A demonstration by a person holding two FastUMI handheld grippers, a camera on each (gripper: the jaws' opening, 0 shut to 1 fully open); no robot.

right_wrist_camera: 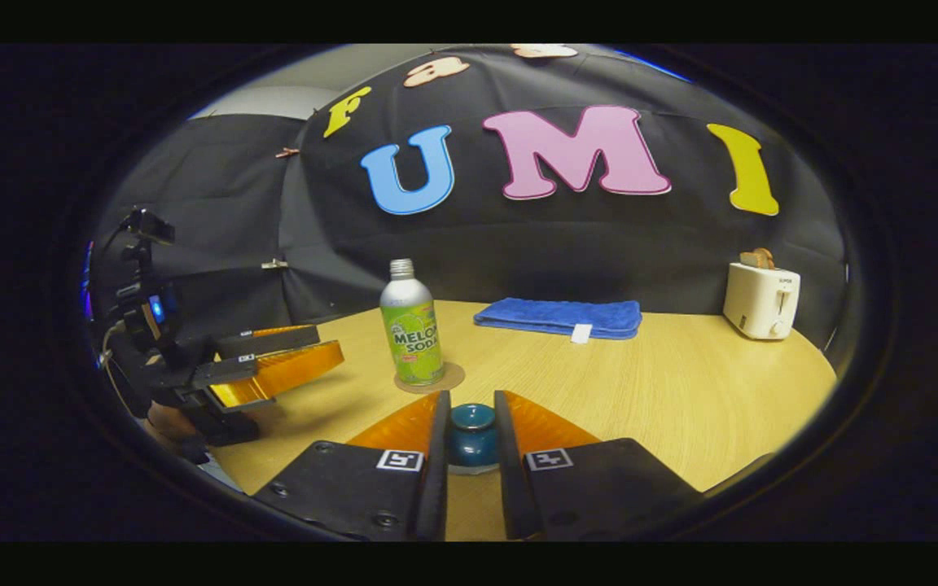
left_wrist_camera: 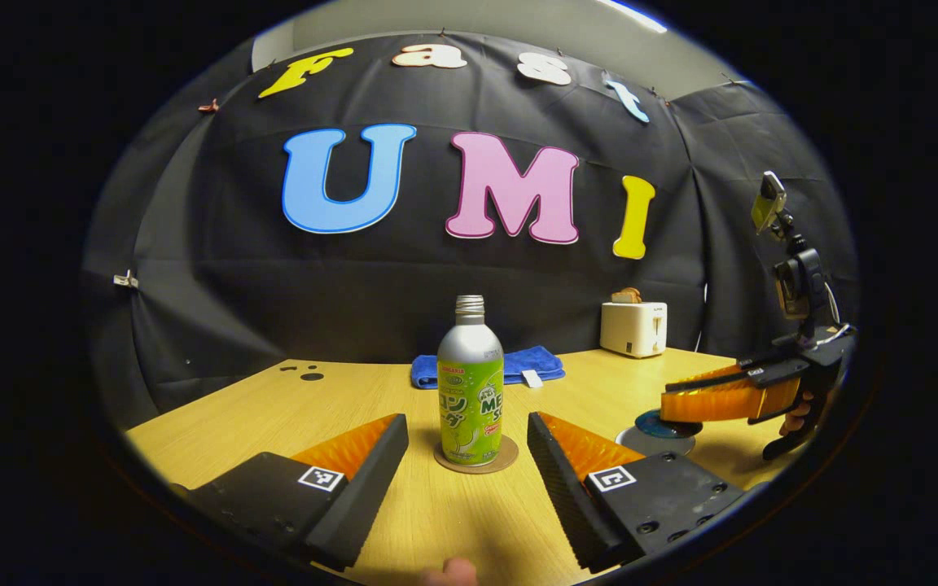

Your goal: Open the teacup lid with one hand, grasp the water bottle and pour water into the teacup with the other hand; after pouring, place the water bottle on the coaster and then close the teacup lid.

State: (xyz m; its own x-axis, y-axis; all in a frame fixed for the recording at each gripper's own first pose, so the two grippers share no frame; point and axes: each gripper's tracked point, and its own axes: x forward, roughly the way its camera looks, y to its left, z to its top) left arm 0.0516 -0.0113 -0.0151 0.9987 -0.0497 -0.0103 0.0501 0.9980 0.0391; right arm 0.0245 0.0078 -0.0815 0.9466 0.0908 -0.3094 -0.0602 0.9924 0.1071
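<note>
1. The right tool [right_wrist_camera: 469,427] is pinching the teacup lid [right_wrist_camera: 471,417]; glazed, likely slippery, so its knob is the hold.
2. The left tool [left_wrist_camera: 467,448] is gaping wide, empty, before the water bottle [left_wrist_camera: 470,387], which is standing on the coaster [left_wrist_camera: 506,456] on the counter [left_wrist_camera: 355,391].

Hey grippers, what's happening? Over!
Left gripper open, facing bottle on coaster. Right gripper shut on teacup lid. Nothing blocking.

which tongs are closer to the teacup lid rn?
Right. The right tongs grip the teacup lid; the left tongs sit open, apart, facing the water bottle.
</note>
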